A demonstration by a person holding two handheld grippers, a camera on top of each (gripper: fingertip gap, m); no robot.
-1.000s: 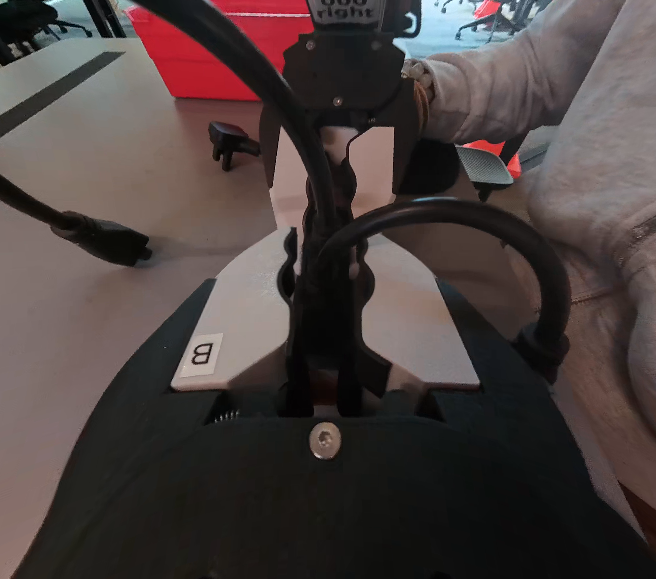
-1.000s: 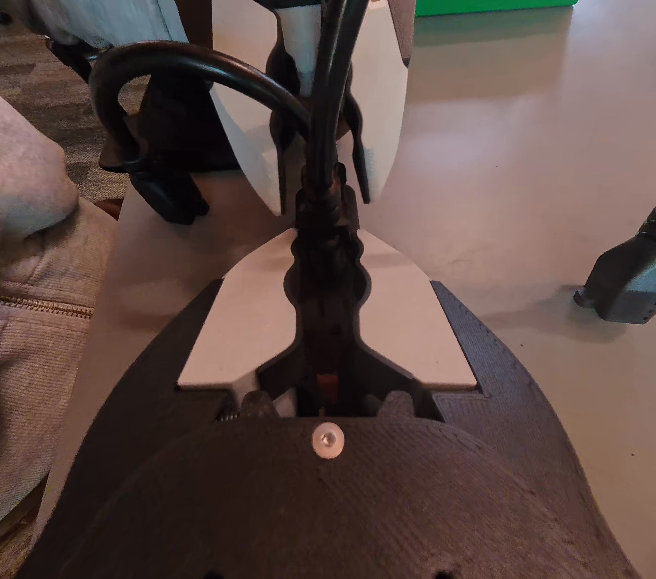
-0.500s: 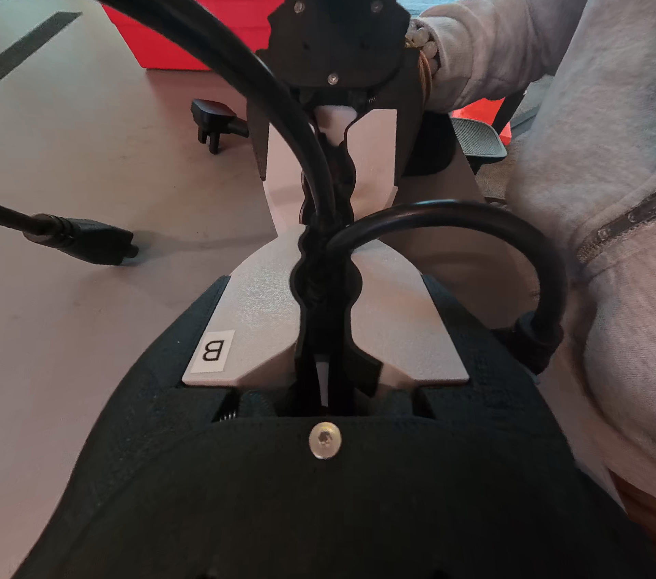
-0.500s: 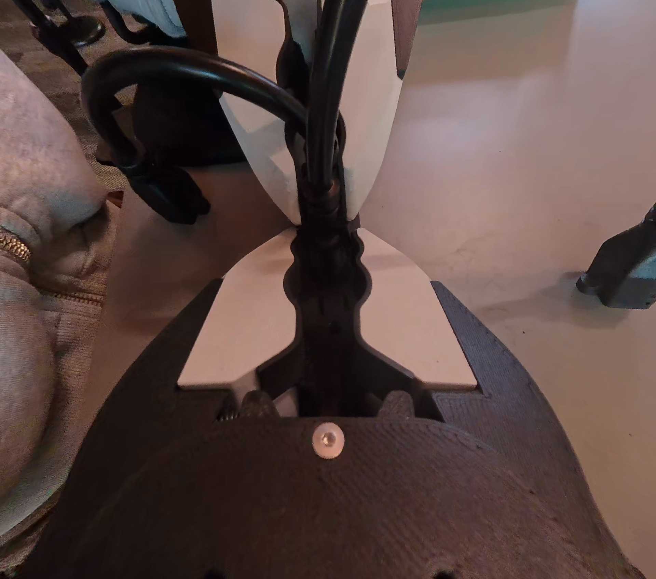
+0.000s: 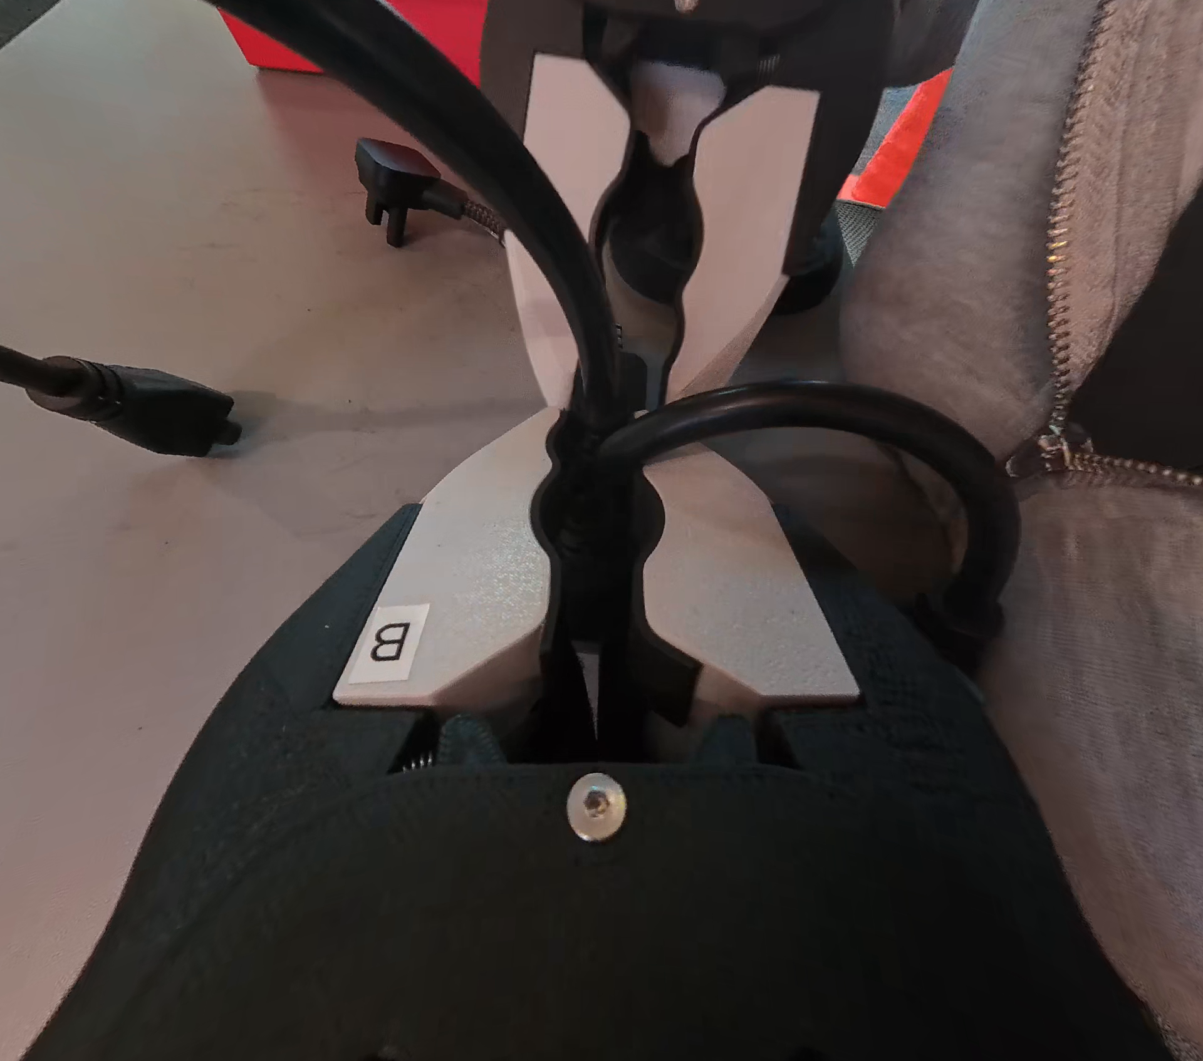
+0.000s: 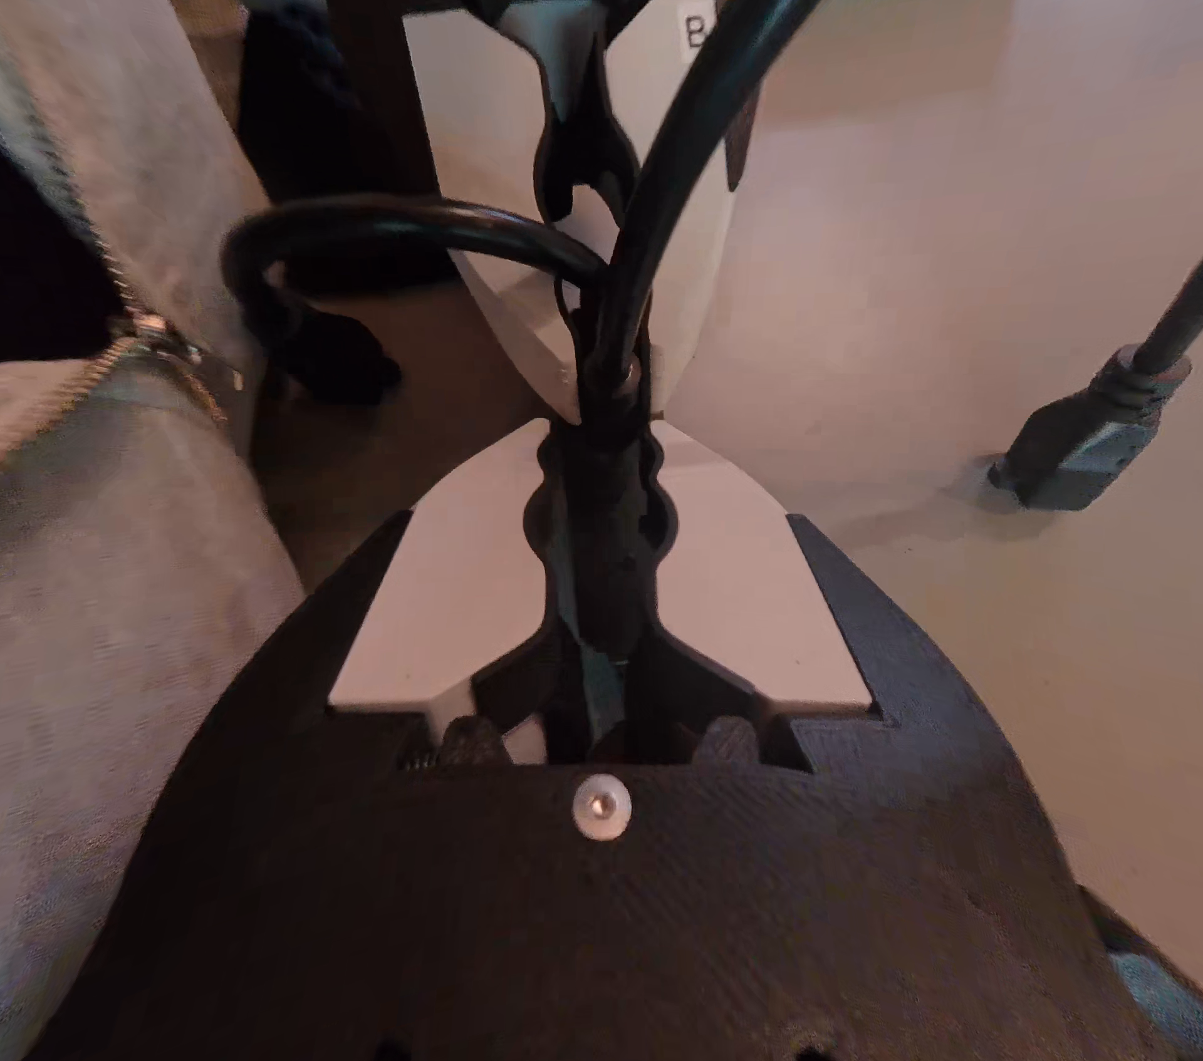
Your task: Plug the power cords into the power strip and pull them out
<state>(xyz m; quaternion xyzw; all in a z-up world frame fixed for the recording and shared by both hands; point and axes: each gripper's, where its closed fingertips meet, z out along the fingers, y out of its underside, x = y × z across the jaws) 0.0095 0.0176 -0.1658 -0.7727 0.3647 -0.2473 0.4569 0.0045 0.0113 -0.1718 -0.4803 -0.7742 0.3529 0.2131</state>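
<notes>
The left gripper [image 5: 595,444] and right gripper [image 6: 602,431] meet tip to tip, each clenched on a black power-cord connector [image 6: 602,542]. A thick black cable [image 5: 390,73] arcs toward eleven o'clock above the beige table [image 5: 163,249].

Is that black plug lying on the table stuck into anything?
No, it is out. The black plug lies loose on the table, its pins showing, nothing around them. No power strip is in view.
</notes>
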